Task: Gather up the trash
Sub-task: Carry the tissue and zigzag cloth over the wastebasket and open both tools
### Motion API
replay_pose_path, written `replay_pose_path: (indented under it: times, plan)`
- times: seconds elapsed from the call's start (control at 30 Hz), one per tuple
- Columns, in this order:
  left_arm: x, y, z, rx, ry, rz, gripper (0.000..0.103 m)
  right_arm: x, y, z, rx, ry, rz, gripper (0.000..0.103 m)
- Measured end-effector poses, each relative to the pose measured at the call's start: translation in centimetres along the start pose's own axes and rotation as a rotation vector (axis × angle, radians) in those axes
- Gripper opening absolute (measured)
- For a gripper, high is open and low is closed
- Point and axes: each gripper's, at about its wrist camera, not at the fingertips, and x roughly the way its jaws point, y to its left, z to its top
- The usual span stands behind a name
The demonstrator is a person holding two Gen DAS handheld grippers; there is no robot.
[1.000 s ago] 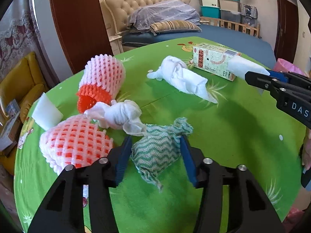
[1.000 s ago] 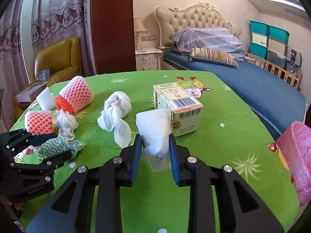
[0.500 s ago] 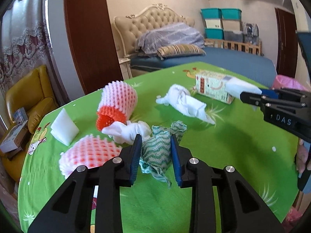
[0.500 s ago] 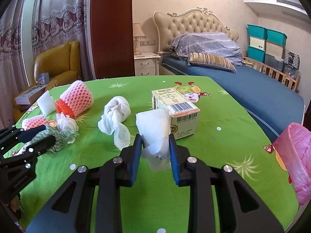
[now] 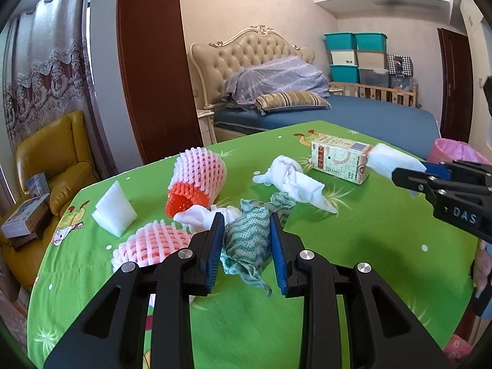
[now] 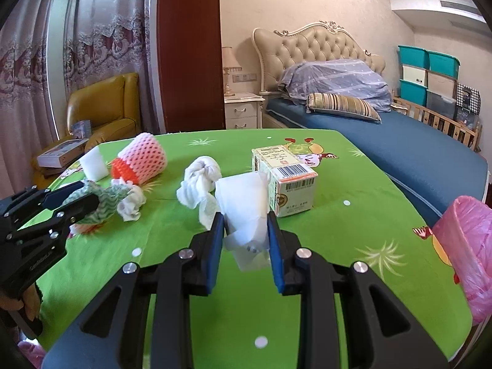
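Observation:
My left gripper (image 5: 245, 226) is shut on a green-and-white patterned rag (image 5: 249, 240) and holds it above the green table (image 5: 369, 246); the rag also shows in the right wrist view (image 6: 104, 201). My right gripper (image 6: 245, 226) is shut on a crumpled white tissue (image 6: 246, 212), held above the table; the tissue also shows in the left wrist view (image 5: 390, 161). On the table lie a carton box (image 6: 284, 178), a knotted white cloth (image 6: 201, 181), a second white cloth (image 6: 132, 204), two pink foam fruit nets (image 5: 198, 178) (image 5: 152, 244) and a white foam block (image 5: 113, 212).
A pink trash bag (image 6: 467, 246) sits at the table's right edge, also seen in the left wrist view (image 5: 458, 152). A bed (image 6: 384, 135) lies behind the table, a yellow armchair (image 6: 104, 107) to the left, and stacked storage bins (image 6: 427, 77) at the far right.
My left gripper has shut on the green rag and lifted it off the table. My right gripper has kept hold of the tissue and risen slightly.

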Motion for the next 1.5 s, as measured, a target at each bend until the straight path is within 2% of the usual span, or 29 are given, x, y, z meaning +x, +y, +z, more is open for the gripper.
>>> replay_pose_path:
  times: [0.37,0.63,0.77,1.1,1.5]
  plan:
    - [-2.6,-3.7,0.6,0.012,-0.088,-0.065,0.028,-4.7,0.0,-1.2,-0.042,-0.067,0.004,0.027]
    - [-2.7,-5.7,1.9,0.015,-0.125,-0.108,0.028,-7.2,-2.5,-1.4,-0.009,-0.114,-0.026,0.027]
    - [-2.6,-7.8,2.9,0.04,-0.143,-0.156,0.028,-8.3,-3.6,-1.3,0.003,-0.139,-0.046,0.027]
    - [-1.9,-13.3,5.3,0.098,-0.165,-0.274,0.028,-11.3,-8.8,-1.7,0.055,-0.187,-0.144,0.027]
    - [0.2,-21.8,9.0,0.14,-0.164,-0.476,0.029,-14.8,-18.0,-3.4,0.143,-0.213,-0.343,0.028]
